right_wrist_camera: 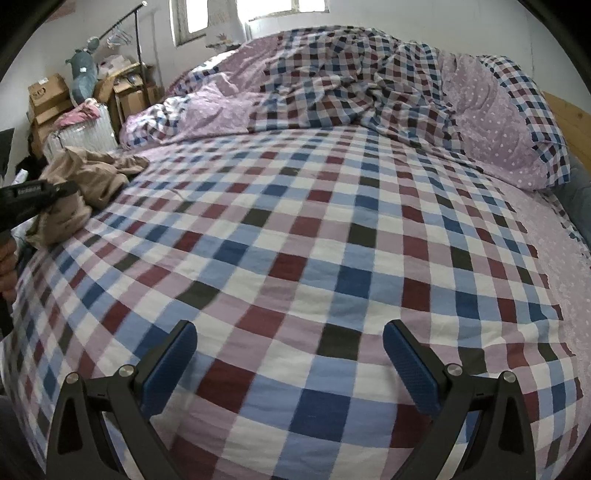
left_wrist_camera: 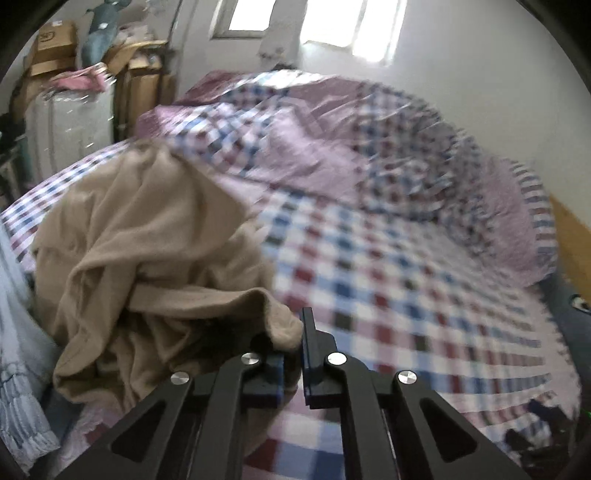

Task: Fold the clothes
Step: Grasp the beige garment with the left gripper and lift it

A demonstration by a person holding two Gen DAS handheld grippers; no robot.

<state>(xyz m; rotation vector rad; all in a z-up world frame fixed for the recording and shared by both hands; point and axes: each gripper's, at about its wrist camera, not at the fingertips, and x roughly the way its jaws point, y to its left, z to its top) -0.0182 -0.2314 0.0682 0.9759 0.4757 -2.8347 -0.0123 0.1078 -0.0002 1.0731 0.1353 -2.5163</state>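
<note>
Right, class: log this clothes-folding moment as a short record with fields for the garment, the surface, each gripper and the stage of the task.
garment: beige garment, crumpled in a heap, unfolded
surface: checked bedsheet
left gripper: shut on an edge of the beige garment
right gripper: open, holding nothing, over the checked bedsheet
background: rumpled duvet at the far side of the bed
stage: no fold made yet

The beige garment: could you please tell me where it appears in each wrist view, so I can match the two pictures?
Left wrist view: the beige garment fills the lower left, a fold caught between the left gripper's fingers.
Right wrist view: it lies small at the far left edge of the bed, behind the left gripper's body.
Shared landmark: the grey-blue plush toy on the boxes, upper left in both.
</note>
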